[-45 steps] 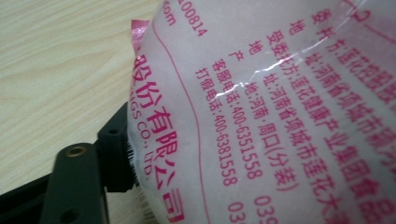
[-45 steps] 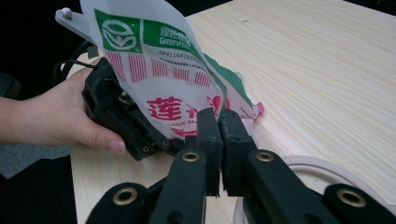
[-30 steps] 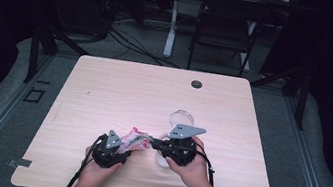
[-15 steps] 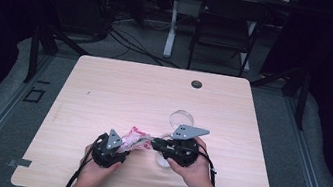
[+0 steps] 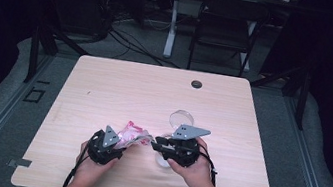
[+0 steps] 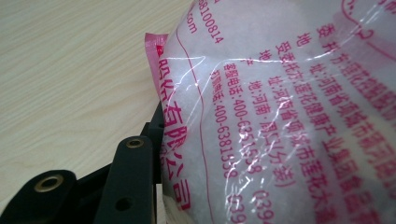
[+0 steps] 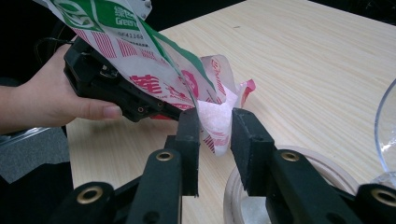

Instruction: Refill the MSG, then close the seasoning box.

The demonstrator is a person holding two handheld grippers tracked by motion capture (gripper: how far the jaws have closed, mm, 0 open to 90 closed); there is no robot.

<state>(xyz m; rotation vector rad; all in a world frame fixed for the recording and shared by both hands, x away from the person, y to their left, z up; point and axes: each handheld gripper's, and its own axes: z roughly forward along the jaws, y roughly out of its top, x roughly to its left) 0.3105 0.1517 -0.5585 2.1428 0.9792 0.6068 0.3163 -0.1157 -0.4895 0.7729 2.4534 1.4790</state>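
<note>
A printed plastic bag (image 7: 187, 79) of white powder is held just above the near part of the wooden table (image 5: 129, 92), gripped by the left gripper (image 5: 113, 143), while the right gripper (image 7: 215, 126), its jaws just opening, loosely straddles the bag's torn corner beside a clear glass bowl (image 5: 181, 119).

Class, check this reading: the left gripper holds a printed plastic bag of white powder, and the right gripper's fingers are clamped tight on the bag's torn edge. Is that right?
Not quite. The left gripper does hold the bag, but the right gripper is not clamped: its fingers have just been opening and stand apart, with the bag's torn edge loose between them. The right gripper view shows this.
</note>
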